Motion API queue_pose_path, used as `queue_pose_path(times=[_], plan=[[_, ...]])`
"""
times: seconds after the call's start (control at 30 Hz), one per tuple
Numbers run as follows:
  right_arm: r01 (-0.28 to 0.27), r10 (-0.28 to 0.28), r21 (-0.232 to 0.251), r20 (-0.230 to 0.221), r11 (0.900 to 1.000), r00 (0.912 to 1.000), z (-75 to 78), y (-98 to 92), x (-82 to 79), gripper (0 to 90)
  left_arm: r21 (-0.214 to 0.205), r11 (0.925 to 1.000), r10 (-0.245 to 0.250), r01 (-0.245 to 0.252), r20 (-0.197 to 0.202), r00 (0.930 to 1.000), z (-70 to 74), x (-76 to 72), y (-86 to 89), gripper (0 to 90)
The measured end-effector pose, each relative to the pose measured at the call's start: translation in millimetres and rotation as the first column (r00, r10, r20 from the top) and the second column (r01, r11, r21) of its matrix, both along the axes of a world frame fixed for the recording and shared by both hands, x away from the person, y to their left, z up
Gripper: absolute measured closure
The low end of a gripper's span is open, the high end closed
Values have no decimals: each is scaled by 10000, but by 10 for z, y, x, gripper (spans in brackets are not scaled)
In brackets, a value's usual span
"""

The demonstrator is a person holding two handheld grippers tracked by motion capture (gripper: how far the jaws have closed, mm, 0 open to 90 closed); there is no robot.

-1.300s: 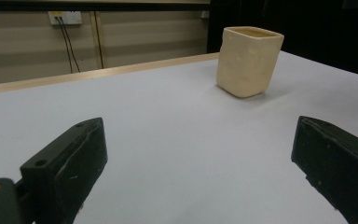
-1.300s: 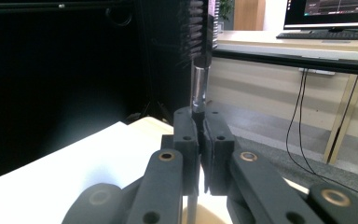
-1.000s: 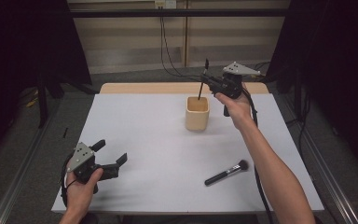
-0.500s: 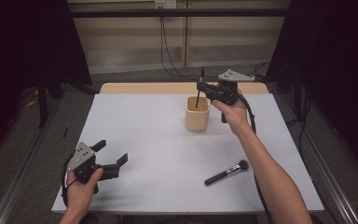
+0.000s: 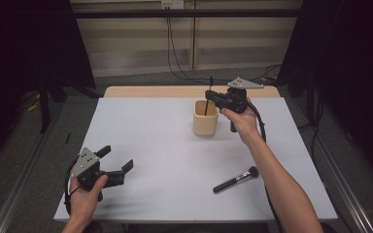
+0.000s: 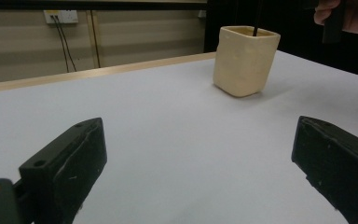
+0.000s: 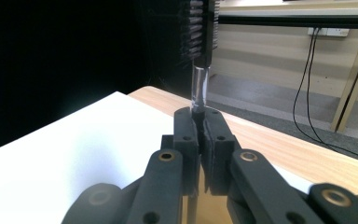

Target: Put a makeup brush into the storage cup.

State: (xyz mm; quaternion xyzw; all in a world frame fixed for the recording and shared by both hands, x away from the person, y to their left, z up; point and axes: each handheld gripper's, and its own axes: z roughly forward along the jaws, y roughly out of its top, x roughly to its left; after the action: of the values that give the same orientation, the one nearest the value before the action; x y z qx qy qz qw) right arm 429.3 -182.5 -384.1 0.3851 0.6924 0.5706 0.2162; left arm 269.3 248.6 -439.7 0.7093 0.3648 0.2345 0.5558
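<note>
Jaws of the right gripper (image 5: 212,96) are pinching a slim black brush with a clear neck (image 7: 200,60), held upright, its lower end already inside the cream square holder (image 5: 206,118) near the table's far edge. To seat it well, the handle should stay vertical and centred over the mouth, and be let go only once it rests on the bottom. Compared with a second ago, that hand has sunk and the brush sits deeper. The left gripper (image 5: 117,164) rests spread and empty at the near corner; a black powder brush (image 5: 235,179) lies apart on the white tabletop (image 5: 165,145)
</note>
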Motion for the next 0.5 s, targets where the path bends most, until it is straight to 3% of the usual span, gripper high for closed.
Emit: queue_pose_path(times=[0.5], plan=[[39, -35, 66, -586, 10000, 9983, -175, -27, 12, 856, 143, 9996, -226, 226, 29, 9997, 0, -1, -29, 32]])
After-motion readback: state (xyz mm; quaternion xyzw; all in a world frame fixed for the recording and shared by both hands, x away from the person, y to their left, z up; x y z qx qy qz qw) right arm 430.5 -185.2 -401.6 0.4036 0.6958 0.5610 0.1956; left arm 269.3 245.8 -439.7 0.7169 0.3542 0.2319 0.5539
